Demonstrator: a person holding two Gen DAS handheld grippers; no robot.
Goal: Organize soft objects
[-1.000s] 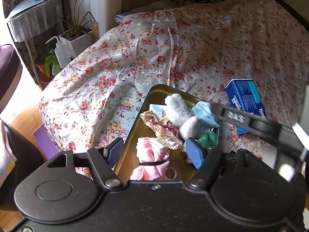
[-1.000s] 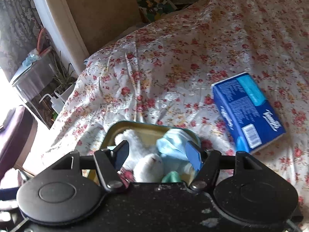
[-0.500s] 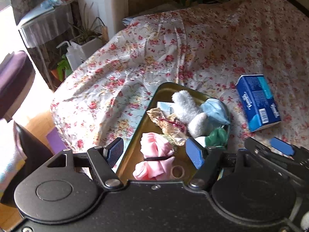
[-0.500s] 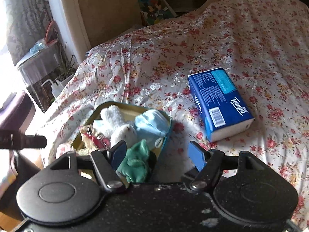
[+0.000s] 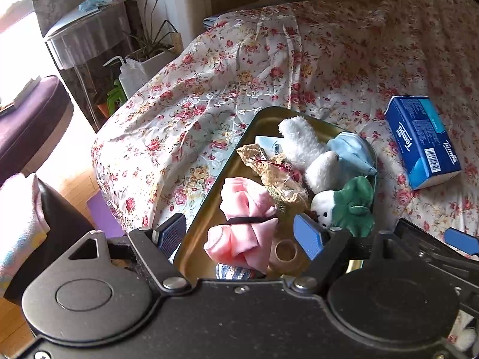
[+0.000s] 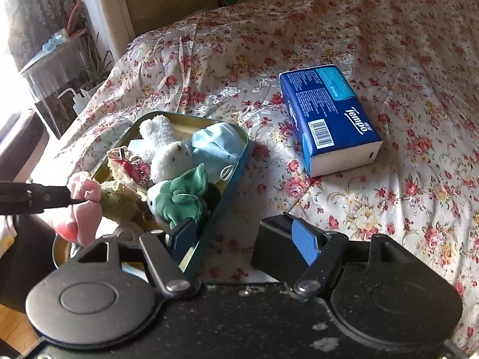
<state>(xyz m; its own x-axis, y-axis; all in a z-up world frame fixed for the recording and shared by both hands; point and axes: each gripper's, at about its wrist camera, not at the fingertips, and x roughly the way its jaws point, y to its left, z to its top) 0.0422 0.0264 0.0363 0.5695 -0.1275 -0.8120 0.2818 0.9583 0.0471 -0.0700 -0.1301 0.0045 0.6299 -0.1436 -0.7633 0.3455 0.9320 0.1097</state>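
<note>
Left wrist view, left gripper jaws just widened, part open over pink cloth bundle in tin tray, nothing gripped, right gripper part open, empty, straddling tray edge.

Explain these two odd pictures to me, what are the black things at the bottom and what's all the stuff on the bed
Each picture comes from a camera on a hand-held black two-finger gripper with blue pads, looking along its fingers. One view is from the left gripper, the other from the right gripper. Both stand open and hold nothing; their jaws have just been opening. On the flowered bedspread lies a shallow gold metal tin holding a pink cloth bundle tied with a black band, a white plush toy, a green plush toy and a light blue face mask. Beside it lies a blue tissue pack.
</note>
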